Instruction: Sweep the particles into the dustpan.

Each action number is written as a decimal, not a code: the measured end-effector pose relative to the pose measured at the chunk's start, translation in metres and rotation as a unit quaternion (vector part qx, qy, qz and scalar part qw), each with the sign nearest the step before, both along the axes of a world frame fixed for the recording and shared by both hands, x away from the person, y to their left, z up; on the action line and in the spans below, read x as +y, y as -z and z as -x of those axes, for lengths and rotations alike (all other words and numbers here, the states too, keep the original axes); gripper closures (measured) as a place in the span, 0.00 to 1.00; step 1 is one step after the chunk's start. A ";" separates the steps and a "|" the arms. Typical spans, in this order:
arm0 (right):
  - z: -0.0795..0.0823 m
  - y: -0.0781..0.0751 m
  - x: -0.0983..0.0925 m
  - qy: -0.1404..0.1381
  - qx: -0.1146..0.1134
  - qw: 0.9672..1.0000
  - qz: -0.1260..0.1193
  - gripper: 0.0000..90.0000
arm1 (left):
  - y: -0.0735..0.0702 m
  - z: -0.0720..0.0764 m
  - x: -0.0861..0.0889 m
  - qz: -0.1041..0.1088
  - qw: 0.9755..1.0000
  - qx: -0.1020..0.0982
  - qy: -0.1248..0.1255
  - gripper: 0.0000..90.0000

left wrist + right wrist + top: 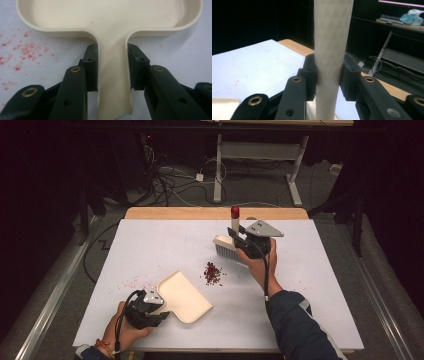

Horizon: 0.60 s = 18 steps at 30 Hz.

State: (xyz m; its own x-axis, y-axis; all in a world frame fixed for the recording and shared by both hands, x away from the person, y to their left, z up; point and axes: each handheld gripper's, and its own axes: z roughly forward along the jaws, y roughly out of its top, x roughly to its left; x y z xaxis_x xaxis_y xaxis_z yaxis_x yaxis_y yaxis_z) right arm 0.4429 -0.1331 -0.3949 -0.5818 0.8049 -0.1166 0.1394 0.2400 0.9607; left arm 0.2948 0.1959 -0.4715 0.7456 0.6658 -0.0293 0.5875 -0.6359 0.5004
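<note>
White table [150, 240]: cream dustpan [187, 300], red bead pile [213, 273], pink smears [135, 282].

A cream plastic dustpan [184, 296] lies flat on the near left of the white table, its short handle pointing toward the near edge. A cream brush [231, 249] with a red-tipped handle stands upright farther right, bristles down. Between them sits a small heap of dark red crumbs [213, 273].
</note>
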 end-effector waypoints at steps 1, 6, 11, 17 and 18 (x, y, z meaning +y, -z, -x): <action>0.000 0.000 0.000 0.000 0.000 1.000 0.000 0.79 | 0.000 0.000 0.000 0.000 1.000 0.001 0.000 0.71; -0.007 0.011 0.005 -0.006 0.007 1.000 -0.011 0.79 | 0.001 -0.002 -0.003 0.000 1.000 0.001 0.000 0.71; 0.004 0.015 0.014 -0.017 0.013 1.000 -0.022 0.79 | 0.002 -0.003 -0.004 0.003 1.000 0.002 0.001 0.71; 0.018 0.016 0.026 -0.047 0.025 0.998 -0.029 0.78 | 0.001 -0.004 -0.007 0.000 1.000 0.006 -0.003 0.71; 0.021 0.017 0.027 -0.050 0.026 0.998 -0.030 0.78 | 0.001 -0.005 -0.008 0.001 1.000 0.006 -0.005 0.71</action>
